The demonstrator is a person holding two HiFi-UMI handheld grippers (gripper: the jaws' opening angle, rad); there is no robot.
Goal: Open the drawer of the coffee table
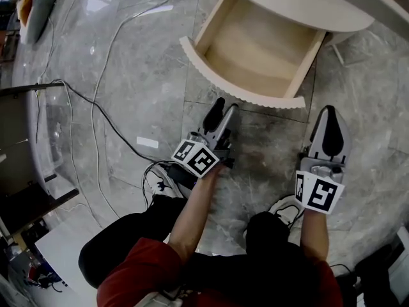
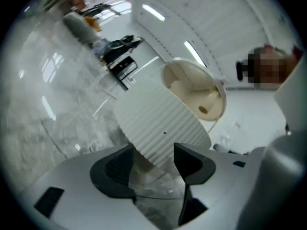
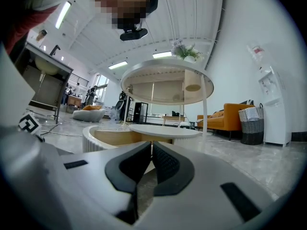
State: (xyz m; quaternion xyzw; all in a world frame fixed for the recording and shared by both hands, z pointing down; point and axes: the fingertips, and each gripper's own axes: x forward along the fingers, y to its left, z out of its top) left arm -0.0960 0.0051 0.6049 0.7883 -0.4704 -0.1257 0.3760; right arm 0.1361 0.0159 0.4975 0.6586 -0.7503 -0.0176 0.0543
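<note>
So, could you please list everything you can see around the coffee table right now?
coffee table: one, white, top of the head view
drawer: one, ribbed white front, pale wood inside, pulled out, empty
cables: several, black and white, on the grey floor at left
sofa: one, orange, far right in the right gripper view
basket: one, grey, beside the sofa
left gripper: one, grey, jaws apart, just short of the drawer front
right gripper: one, grey, jaws together, near the drawer's right corner
</note>
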